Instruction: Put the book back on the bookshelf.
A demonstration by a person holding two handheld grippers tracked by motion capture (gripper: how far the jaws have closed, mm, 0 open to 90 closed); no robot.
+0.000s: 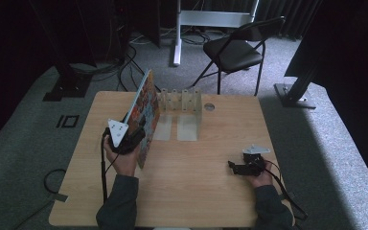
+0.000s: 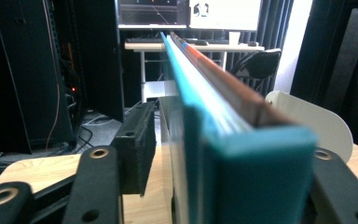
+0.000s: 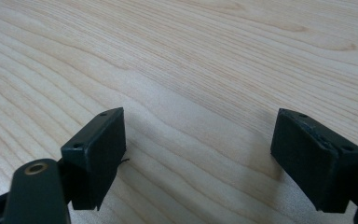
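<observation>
A large thin book (image 1: 143, 112) with a colourful cover stands on edge over the left half of the wooden table (image 1: 196, 191), leaning left. My left gripper (image 1: 135, 135) is shut on its near end. In the left gripper view the book's teal edge (image 2: 223, 140) runs straight away from between the jaws. Just behind the book, at the table's back middle, stands a white rack (image 1: 182, 100) of upright dividers; one divider (image 2: 317, 121) shows right of the book. My right gripper (image 1: 233, 167) rests low at the table's right, open, with bare wood (image 3: 191, 60) between its pads (image 3: 98, 149).
A round hole (image 1: 209, 107) sits in the tabletop right of the rack. Behind the table are a black folding chair (image 1: 235, 48), a white stand post (image 1: 177, 33), black frame feet (image 1: 292, 91) and loose cables (image 1: 124, 67) on grey carpet.
</observation>
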